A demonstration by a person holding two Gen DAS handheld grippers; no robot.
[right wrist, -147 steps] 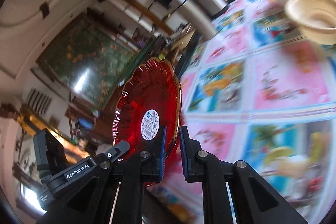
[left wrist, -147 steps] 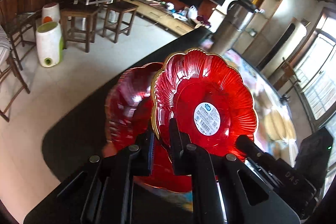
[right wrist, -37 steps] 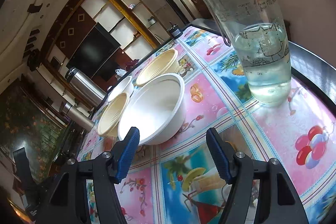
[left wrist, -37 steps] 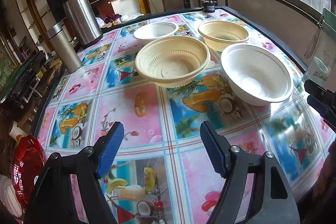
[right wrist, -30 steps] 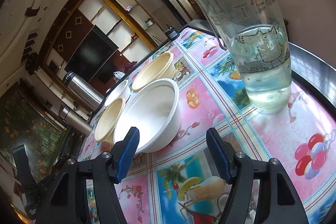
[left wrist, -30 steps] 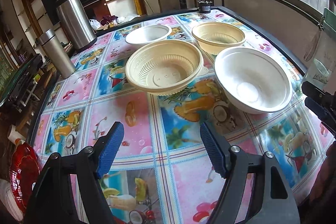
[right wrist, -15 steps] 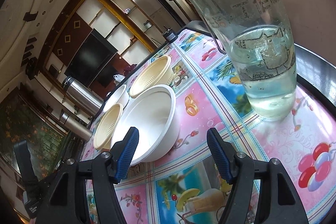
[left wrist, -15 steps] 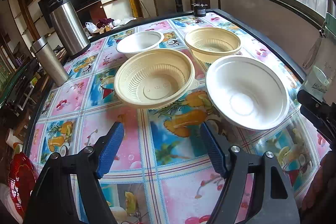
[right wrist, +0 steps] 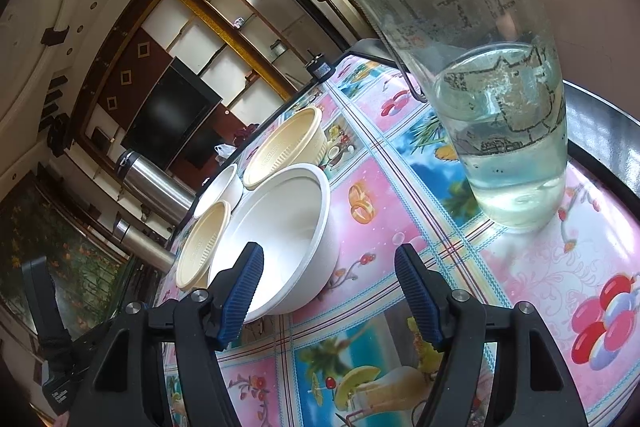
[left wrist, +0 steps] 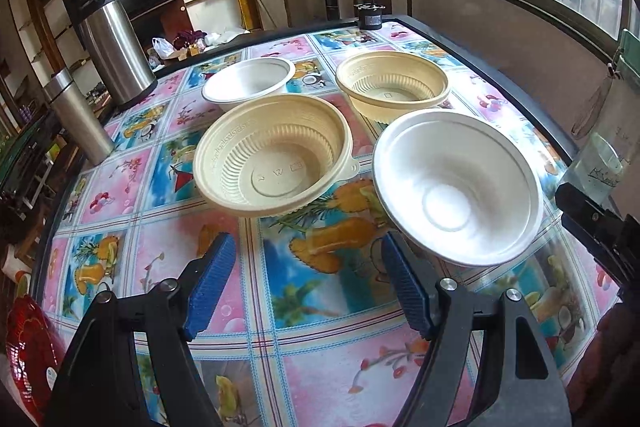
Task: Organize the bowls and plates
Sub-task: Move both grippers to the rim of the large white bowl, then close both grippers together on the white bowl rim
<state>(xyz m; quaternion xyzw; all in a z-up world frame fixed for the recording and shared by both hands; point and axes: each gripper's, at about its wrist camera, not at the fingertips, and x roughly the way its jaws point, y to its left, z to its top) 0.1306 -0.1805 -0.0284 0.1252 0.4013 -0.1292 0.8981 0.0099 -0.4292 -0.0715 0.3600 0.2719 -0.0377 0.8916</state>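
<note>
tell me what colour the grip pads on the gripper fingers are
Blue, with a ribbed texture, on black plastic fingers. The left wrist view shows them best.

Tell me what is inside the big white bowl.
Nothing: the big white bowl shows a bare white inside down to its round bottom. What lies under it on the tablecloth is covered.

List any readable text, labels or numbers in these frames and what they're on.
Nothing can be quoted with confidence.
Clear water container: dark printed characters and a line drawing, too distorted to read.
Near beige bowl: embossed lettering along the rim and marks in the base, too faint to read.
Red plate: white sticker with print, too small to read.
</note>
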